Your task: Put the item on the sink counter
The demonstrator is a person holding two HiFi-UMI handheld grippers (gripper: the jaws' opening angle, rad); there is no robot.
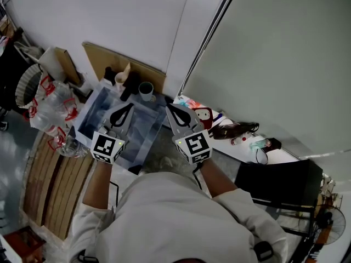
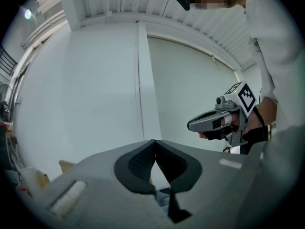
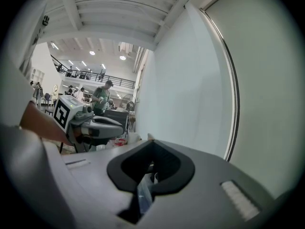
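Left gripper (image 1: 129, 108) and right gripper (image 1: 170, 108) both empty, jaws fully closed tip to tip, held side by side over the sink (image 1: 83, 115), mug (image 1: 146, 91) standing at its far edge just ahead of and between their tips, task item otherwise unclear.

The left tongs (image 2: 153, 142) are showing pale grey shells around black ribbed pads, and the right tongs (image 3: 152, 143) are wearing the same grey and black. Each marker cube (image 1: 108, 147) is displaying black squares on white. The sink (image 1: 90, 119) is gleaming blue-grey. The shirt (image 1: 181, 212) is showing white, the wall (image 1: 137, 15) is reading off-white, and the board (image 1: 104, 56) is showing brown.
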